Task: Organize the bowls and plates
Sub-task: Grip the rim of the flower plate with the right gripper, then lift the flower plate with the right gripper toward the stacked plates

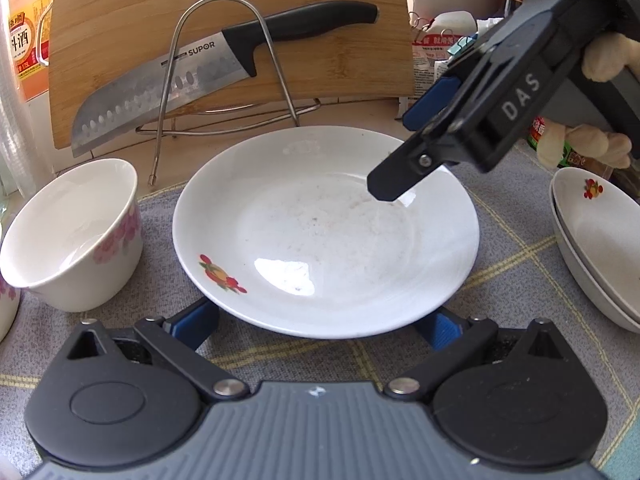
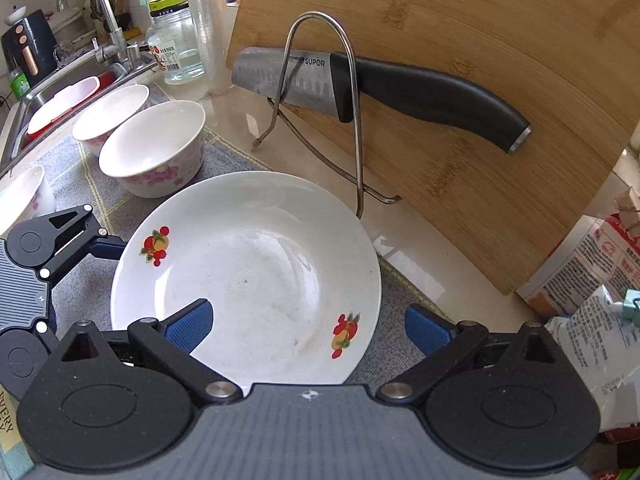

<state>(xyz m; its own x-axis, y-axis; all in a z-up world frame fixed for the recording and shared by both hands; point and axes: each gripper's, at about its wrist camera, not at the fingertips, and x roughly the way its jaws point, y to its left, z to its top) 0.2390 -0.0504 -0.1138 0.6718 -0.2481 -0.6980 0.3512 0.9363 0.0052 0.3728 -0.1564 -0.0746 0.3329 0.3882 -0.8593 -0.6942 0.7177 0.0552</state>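
A white plate [image 1: 326,232] with fruit prints lies on the grey mat; it also shows in the right wrist view [image 2: 248,276]. My left gripper [image 1: 320,324] is open, its blue pads at the plate's near rim, partly under it. My right gripper [image 2: 308,326] is open over the plate's right edge; it also shows in the left wrist view [image 1: 390,190], one finger above the plate. A flowered white bowl [image 1: 72,232] stands left of the plate, also in the right wrist view [image 2: 154,154]. Stacked shallow dishes [image 1: 596,248] sit at right.
A bamboo cutting board [image 1: 232,36] with a knife [image 1: 224,68] leans in a wire rack [image 1: 224,68] behind the plate. More flowered bowls [image 2: 110,118], a glass jar [image 2: 174,46] and a sink [image 2: 60,92] lie to the left. Packets [image 2: 588,280] crowd the right.
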